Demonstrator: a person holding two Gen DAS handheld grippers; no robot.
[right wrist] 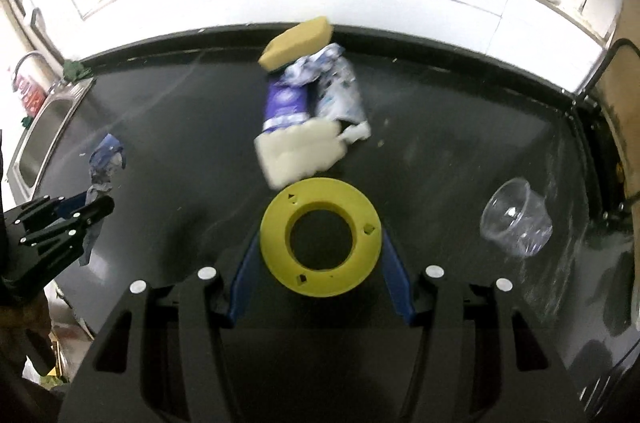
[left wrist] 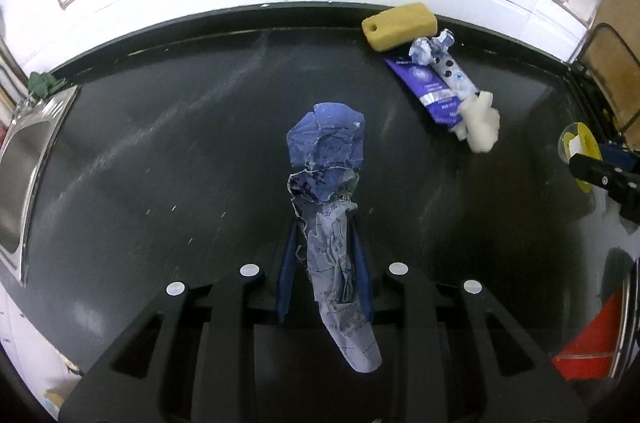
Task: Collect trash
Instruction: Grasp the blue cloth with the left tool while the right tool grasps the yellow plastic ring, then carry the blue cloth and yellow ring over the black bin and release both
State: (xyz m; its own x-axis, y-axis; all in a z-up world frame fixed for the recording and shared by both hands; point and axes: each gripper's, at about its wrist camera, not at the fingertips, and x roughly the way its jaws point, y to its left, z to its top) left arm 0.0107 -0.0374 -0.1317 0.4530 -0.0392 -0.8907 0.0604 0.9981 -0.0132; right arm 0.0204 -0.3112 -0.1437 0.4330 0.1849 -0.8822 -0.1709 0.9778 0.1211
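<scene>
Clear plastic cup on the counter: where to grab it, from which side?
The clear plastic cup lies tipped on its side, mouth toward the left. Probably best from above, jaws across the side wall near the stiffer rim. It is thin, so squeeze lightly. Both grippers are currently full.

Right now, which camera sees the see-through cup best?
The right wrist view. There the clear plastic cup lies tipped on its side on the dark counter, right of the yellow ring held in the right gripper. The left wrist view doesn't show the cup at all.
</scene>
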